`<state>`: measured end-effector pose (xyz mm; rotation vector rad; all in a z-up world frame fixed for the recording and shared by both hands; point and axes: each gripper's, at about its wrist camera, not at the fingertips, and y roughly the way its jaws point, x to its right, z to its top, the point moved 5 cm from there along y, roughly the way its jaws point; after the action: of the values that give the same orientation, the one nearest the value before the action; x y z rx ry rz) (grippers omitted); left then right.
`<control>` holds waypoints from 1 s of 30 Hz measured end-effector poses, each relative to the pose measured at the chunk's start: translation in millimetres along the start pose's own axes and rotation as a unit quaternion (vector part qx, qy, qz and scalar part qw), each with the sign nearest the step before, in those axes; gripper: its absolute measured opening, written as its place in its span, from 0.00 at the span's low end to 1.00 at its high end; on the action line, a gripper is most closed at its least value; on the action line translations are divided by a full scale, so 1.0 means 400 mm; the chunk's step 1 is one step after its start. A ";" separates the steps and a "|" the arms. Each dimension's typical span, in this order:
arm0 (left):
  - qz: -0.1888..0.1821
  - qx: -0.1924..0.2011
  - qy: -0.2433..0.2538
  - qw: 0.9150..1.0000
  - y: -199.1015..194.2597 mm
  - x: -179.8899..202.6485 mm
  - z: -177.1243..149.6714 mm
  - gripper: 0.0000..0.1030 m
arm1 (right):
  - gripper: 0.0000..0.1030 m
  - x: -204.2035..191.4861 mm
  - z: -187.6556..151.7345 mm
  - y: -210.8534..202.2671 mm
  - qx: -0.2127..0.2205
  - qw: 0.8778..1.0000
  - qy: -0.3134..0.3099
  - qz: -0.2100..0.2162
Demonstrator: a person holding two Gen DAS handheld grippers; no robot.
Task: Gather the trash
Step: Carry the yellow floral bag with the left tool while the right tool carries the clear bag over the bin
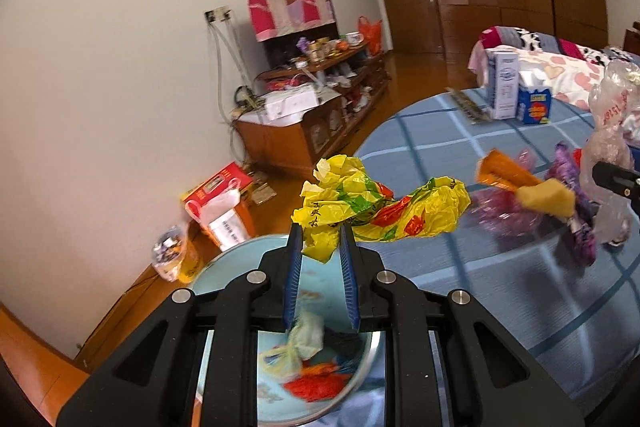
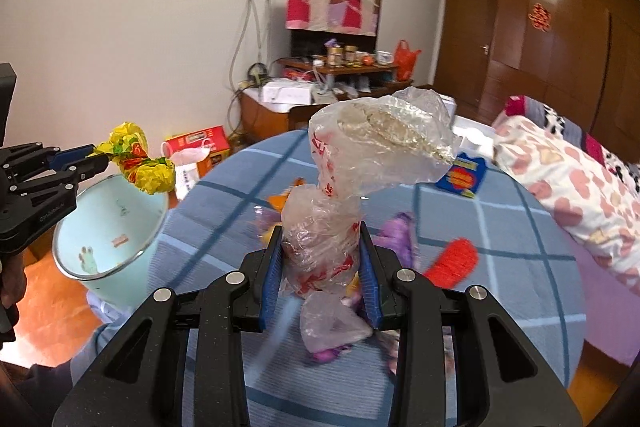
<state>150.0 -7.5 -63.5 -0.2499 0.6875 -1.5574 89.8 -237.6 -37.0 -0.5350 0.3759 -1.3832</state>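
Two grabs in hand — left tool [image 1: 320,239] pinches the crumpled yellow printed plastic bag [image 1: 380,207] over the pale-blue round bin [image 2: 108,227], at nine o'clock off the bench [image 2: 500,227]; right tool [image 2: 320,251] clamps a crinkled clear plastic bag [image 2: 360,163], lifted clear — likely binned next.

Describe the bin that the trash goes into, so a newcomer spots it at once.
Find the round table with the blue checked cloth. At its left edge, on the wooden floor, stands the bin, below the yellow bag in the left gripper. It is the only pale blue bucket with a metal rim.
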 end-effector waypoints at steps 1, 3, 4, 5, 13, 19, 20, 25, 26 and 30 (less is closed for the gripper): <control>0.003 -0.002 -0.002 1.000 0.000 -0.011 -0.005 0.18 | 0.34 -0.015 0.004 0.004 0.000 1.000 -0.005 0.004; 0.011 -0.005 -0.008 1.000 -0.002 -0.044 -0.020 0.18 | 0.34 -0.042 0.010 0.009 -0.001 1.000 -0.014 0.010; 0.013 -0.007 -0.010 1.000 -0.003 -0.055 -0.026 0.18 | 0.34 -0.058 0.014 0.013 -0.001 1.000 -0.019 0.013; 0.015 -0.009 -0.012 1.000 -0.004 -0.067 -0.033 0.18 | 0.34 -0.067 0.018 0.018 -0.002 1.000 -0.023 0.016; 0.041 -0.022 -0.023 0.999 -0.004 -0.152 -0.091 0.18 | 0.34 -0.163 0.037 0.054 -0.010 0.998 -0.053 0.036; 0.060 -0.031 -0.036 0.997 -0.001 -0.210 -0.122 0.18 | 0.34 -0.239 0.048 0.084 -0.015 0.996 -0.076 0.053; 0.063 -0.032 -0.037 0.997 0.000 -0.217 -0.127 0.18 | 0.34 -0.253 0.051 0.090 -0.017 0.995 -0.079 0.056; 0.069 -0.039 -0.041 0.996 0.006 -0.240 -0.147 0.18 | 0.34 -0.293 0.057 0.112 -0.022 0.993 -0.094 0.063; 0.070 -0.041 -0.041 0.996 0.008 -0.243 -0.149 0.18 | 0.34 -0.299 0.057 0.115 -0.023 0.993 -0.096 0.064; 0.073 -0.044 -0.045 0.995 0.013 -0.254 -0.154 0.18 | 0.34 -0.313 0.059 0.122 -0.025 0.992 -0.101 0.066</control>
<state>133.2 107.1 -90.3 -0.3266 0.6879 -1.3701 123.1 -106.1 -52.2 -0.6735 0.2778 -1.1820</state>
